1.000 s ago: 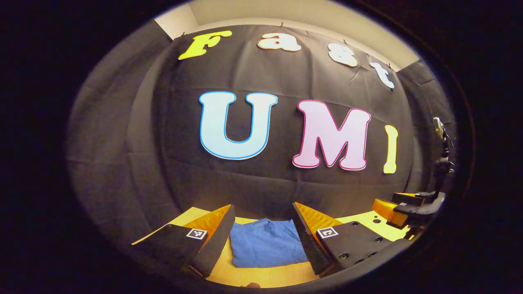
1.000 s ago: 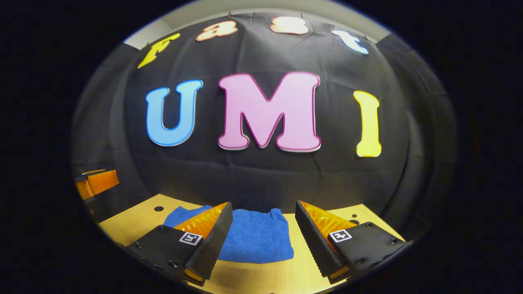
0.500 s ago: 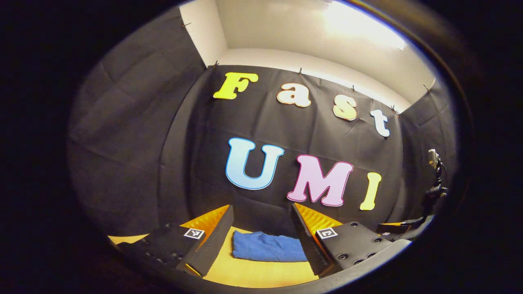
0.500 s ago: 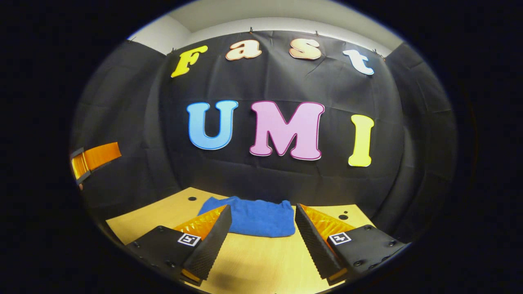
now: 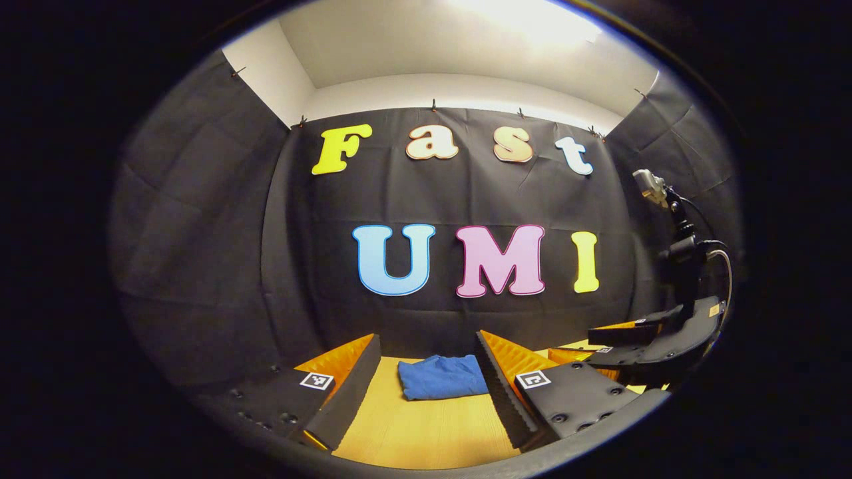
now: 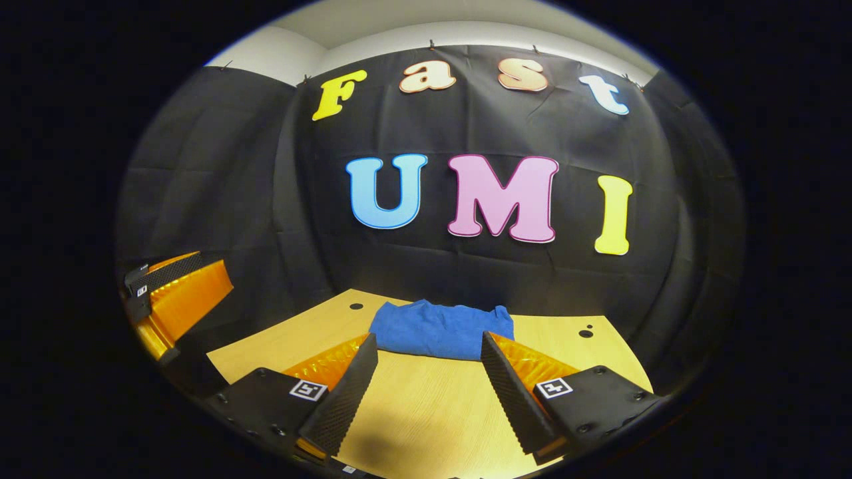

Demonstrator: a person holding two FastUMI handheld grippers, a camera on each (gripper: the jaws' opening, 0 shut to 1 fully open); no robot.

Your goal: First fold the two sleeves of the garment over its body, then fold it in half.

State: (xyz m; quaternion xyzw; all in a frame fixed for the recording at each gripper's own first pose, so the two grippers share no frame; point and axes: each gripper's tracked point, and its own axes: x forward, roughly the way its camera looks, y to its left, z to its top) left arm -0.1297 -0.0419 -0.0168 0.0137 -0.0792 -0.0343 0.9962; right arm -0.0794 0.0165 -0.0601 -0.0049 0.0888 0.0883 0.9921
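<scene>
Since the earlier frames we had drawn both grippers back from the garment [image 6: 442,329]; left gripper [image 5: 426,392] and right gripper [image 6: 429,392] stood with jaws apart, empty; folding appeared complete; next, only withdrawal remained.

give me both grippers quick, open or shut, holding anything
left gripper: open, holding nothing, blue garment lies ahead on the table.
right gripper: open, holding nothing.

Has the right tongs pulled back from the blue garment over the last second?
Yes. The right tongs have backed away: more bare table now lies between them and the folded blue garment, which sits farther off.
</scene>
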